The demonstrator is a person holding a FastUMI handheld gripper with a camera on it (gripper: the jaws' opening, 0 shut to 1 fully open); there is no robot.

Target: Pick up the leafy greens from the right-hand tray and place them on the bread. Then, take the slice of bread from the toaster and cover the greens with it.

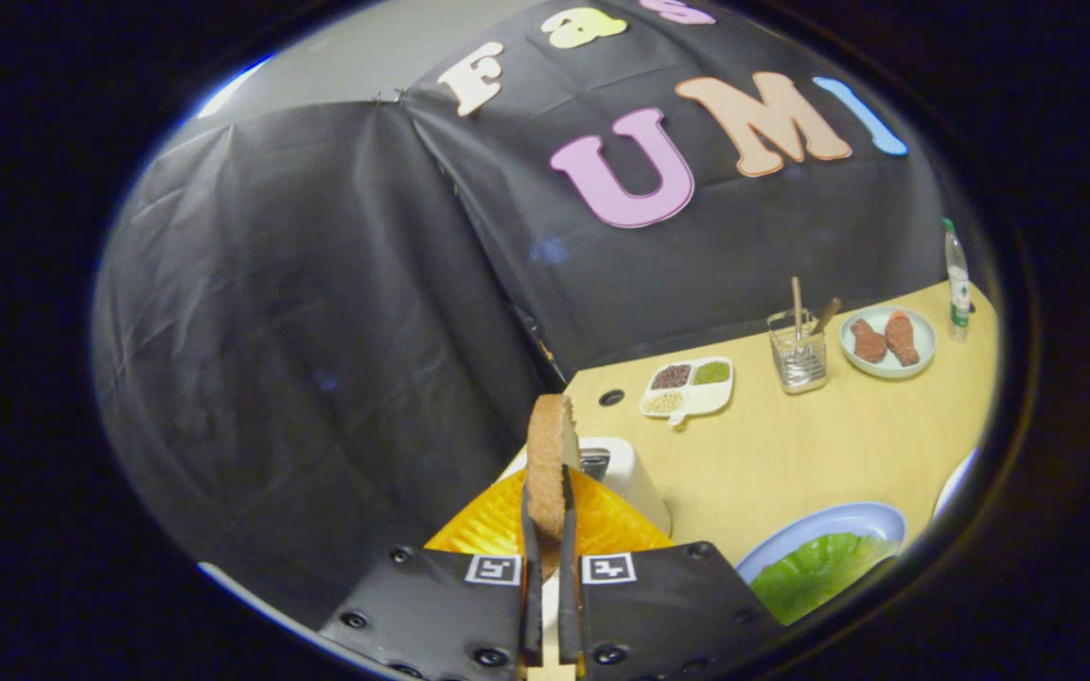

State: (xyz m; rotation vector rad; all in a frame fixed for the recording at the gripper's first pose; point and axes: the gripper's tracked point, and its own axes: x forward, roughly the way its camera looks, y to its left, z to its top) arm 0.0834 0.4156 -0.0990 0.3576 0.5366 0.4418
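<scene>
A brown slice of bread (549,463) stands on edge between my two fingers, and my gripper (546,515) is shut on it, holding it up above the table. Behind the slice sits the white toaster (628,478), its slot just to the right of the bread. An orange plate (498,530) lies under and beyond the fingers. To the right of the fingers a pale blue tray (838,522) holds leafy greens (815,572). I cannot tell what lies on the orange plate, since the gripper body hides its near part.
On the light wooden table (791,454) stand a white divided dish (689,386) of grains, a wire utensil holder (799,355), a plate with two brown pieces (887,340) and a bottle (958,284) at the far edge. A white rim (954,480) shows beyond the greens.
</scene>
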